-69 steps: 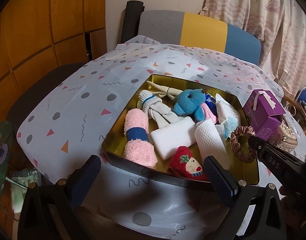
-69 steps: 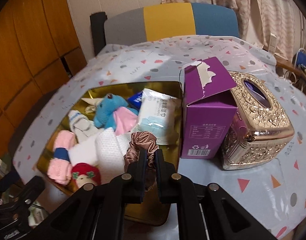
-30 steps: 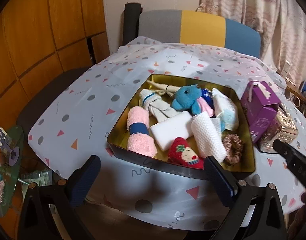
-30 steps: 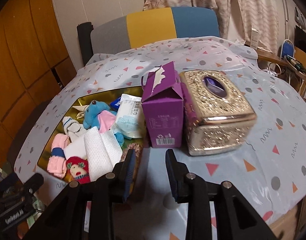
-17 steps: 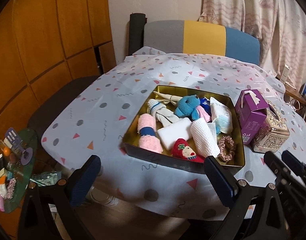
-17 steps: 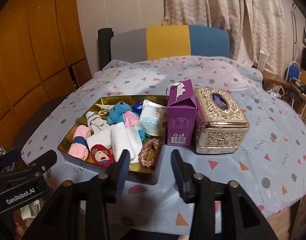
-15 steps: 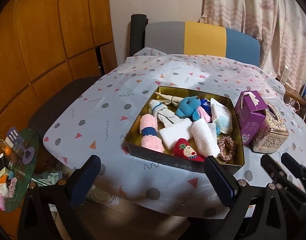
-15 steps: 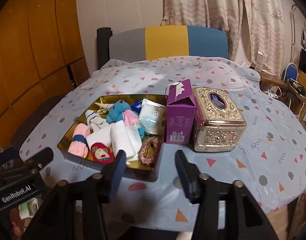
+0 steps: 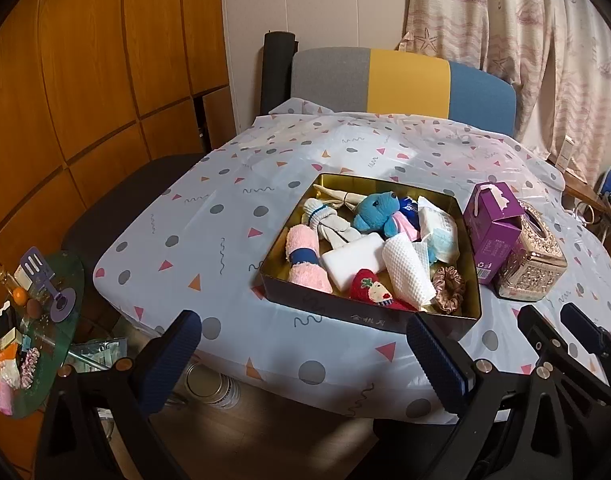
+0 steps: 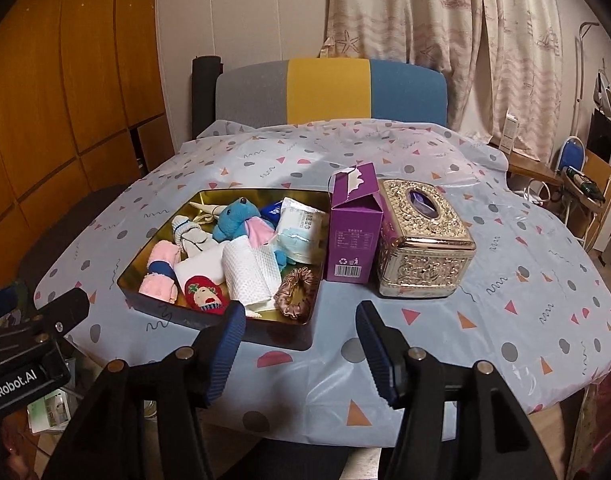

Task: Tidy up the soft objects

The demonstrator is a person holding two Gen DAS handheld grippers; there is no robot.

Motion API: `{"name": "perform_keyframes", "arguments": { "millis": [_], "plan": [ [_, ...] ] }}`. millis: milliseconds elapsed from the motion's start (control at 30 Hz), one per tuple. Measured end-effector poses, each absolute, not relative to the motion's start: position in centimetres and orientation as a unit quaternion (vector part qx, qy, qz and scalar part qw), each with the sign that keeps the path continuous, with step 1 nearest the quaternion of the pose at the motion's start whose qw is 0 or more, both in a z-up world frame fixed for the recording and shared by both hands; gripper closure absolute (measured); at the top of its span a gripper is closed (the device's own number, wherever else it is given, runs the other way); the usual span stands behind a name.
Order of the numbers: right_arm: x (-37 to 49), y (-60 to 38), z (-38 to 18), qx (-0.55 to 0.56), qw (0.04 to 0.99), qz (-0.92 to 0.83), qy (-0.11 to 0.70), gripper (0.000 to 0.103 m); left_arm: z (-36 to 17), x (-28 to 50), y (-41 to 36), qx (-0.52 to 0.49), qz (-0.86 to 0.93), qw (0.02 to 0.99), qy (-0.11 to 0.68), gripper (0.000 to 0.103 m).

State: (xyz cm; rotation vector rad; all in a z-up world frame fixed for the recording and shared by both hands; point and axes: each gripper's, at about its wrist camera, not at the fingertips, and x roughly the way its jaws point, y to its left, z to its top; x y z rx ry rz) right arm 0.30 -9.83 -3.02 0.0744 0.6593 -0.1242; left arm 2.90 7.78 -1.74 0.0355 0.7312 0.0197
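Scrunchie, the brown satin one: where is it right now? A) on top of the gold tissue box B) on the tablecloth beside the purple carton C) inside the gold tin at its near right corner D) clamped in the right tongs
C: the scrunchie lies inside the gold tin at its near right corner, next to the white waffle cloth, and the right tongs are open and empty, short of the tin.

glossy gold metal tray [image 10: 323, 240]; shiny satin scrunchie [image 10: 296, 292]; fluffy pink towel [image 9: 305, 258]; embossed metallic tissue box [image 10: 423, 246]; glossy plastic tablecloth [image 10: 505, 264].
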Motion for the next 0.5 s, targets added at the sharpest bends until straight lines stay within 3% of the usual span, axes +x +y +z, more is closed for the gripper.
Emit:
{"name": "perform_keyframes", "arguments": {
  "millis": [500],
  "plan": [
    [0.13,-9.97,-3.08,0.042,0.943,-0.067,0.323,0.045,-2.28,3.54,7.74,0.009,-0.004,0.927,0.376,0.0]
  ]
}}
